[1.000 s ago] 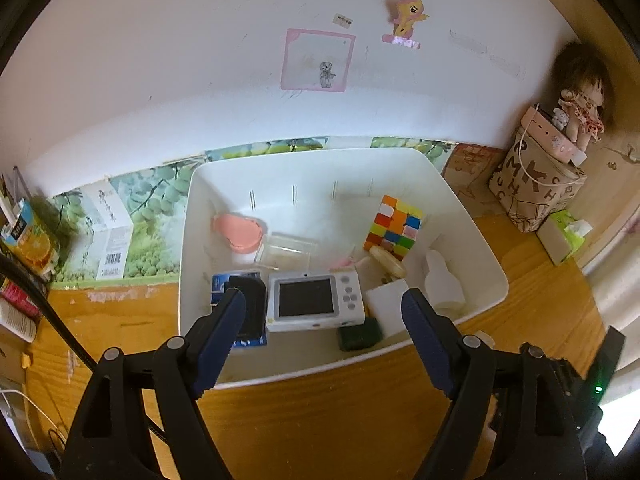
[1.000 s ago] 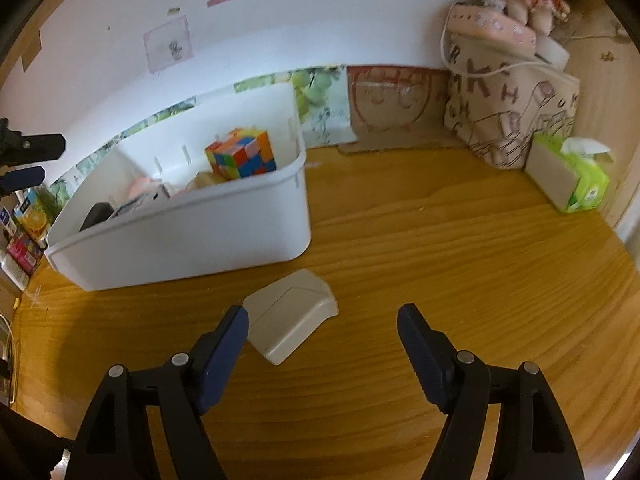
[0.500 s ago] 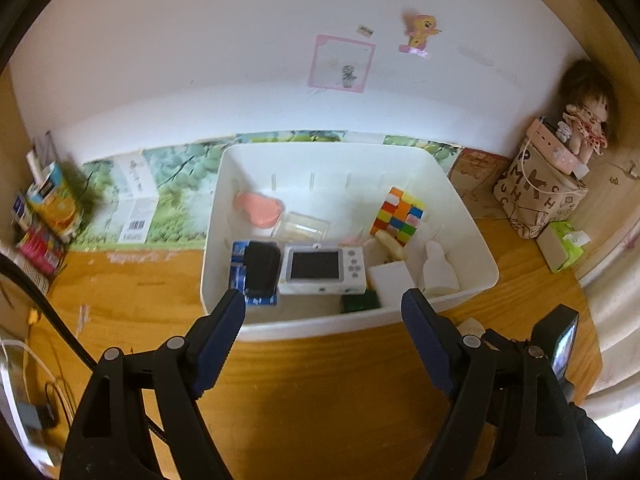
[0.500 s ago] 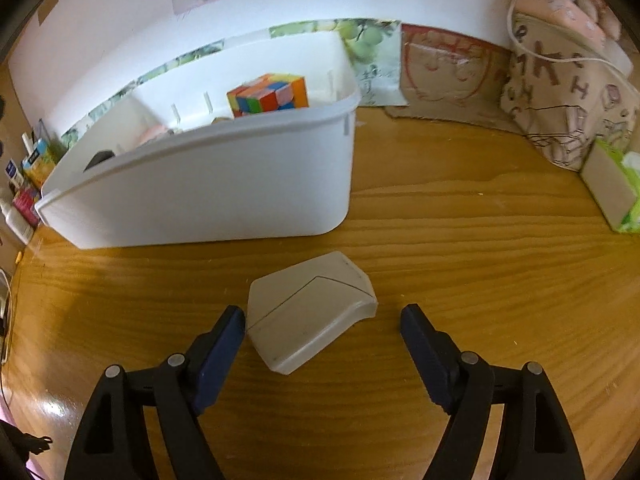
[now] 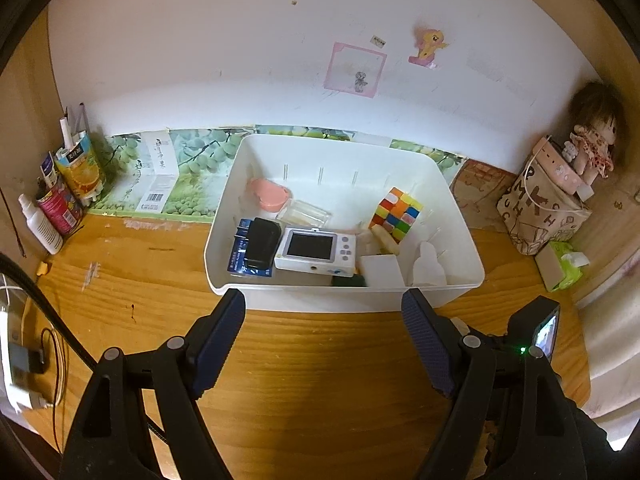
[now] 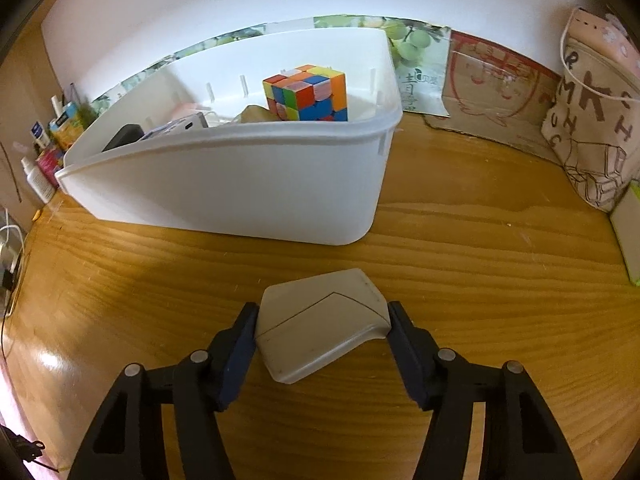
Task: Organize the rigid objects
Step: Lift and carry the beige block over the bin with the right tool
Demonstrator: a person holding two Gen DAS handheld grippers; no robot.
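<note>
A flat white plastic case (image 6: 320, 332) lies on the wooden table just in front of a white bin (image 6: 224, 140). My right gripper (image 6: 322, 316) straddles the case; its jaws are closing and both pads touch the case's sides. In the left wrist view, the bin (image 5: 224, 216) holds a colourful puzzle cube (image 5: 396, 214), a small white screen device (image 5: 316, 250), a black item (image 5: 262, 242), a pink case (image 5: 268, 194) and other small pieces. My left gripper (image 5: 322, 304) hangs open over the table before the bin's near wall, with nothing between its fingers.
Bottles and drink cartons (image 5: 68, 184) stand at the far left by the wall. A patterned bag (image 5: 544, 208) with a doll (image 5: 592, 140) and a green tissue box (image 5: 562, 266) sit at the right. Cables (image 5: 24, 360) lie at the left table edge.
My right gripper came down around the white case and its jaws narrowed onto it. My left gripper drew back from the bin, so more table shows before it.
</note>
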